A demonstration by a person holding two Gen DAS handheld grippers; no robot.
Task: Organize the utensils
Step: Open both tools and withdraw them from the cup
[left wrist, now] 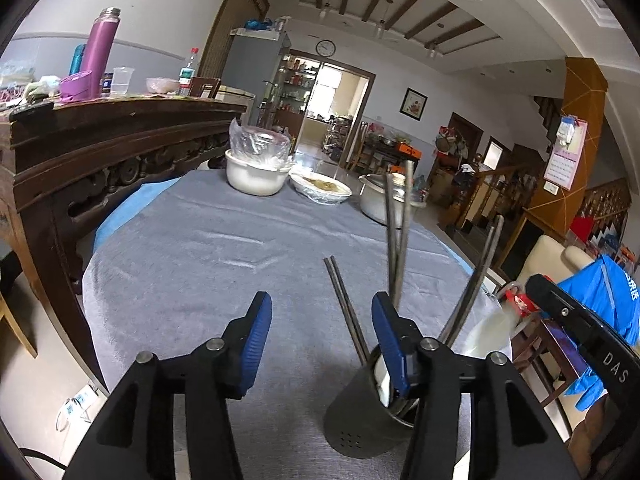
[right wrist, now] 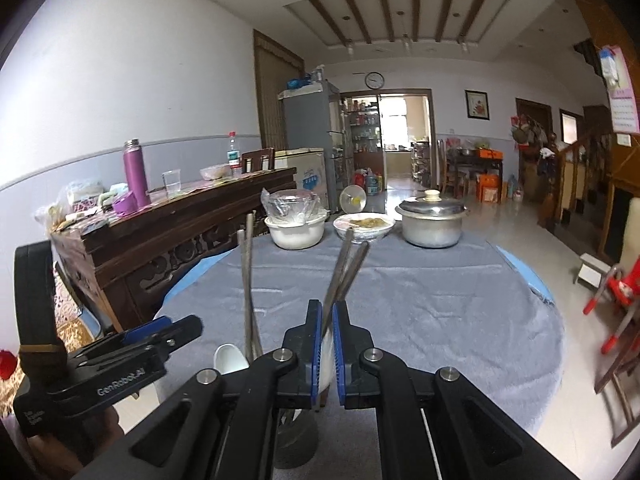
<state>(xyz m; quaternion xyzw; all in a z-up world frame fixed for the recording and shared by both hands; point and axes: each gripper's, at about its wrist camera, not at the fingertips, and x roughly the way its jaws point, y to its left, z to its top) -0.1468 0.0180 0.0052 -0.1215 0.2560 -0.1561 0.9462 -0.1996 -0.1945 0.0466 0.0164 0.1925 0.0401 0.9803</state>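
A dark metal utensil holder (left wrist: 366, 420) stands on the grey cloth at the table's near edge, holding several metal chopsticks (left wrist: 398, 232) and a white spoon (left wrist: 383, 380). My left gripper (left wrist: 322, 338) is open, its right finger at the holder's rim. My right gripper (right wrist: 327, 346) is shut on a pair of metal chopsticks (right wrist: 346, 270) whose lower ends go down towards the holder, hidden below my fingers. More chopsticks (right wrist: 249, 280) and a white spoon (right wrist: 230, 358) stand to its left. The left gripper's body (right wrist: 120, 360) shows beside them.
A white bowl with plastic (right wrist: 295, 228), a covered dish (right wrist: 363, 226) and a lidded metal pot (right wrist: 432, 220) stand at the table's far edge (left wrist: 452, 264). A dark wooden sideboard (left wrist: 100, 148) with bottles stands left. Chairs (right wrist: 620, 308) stand at the right.
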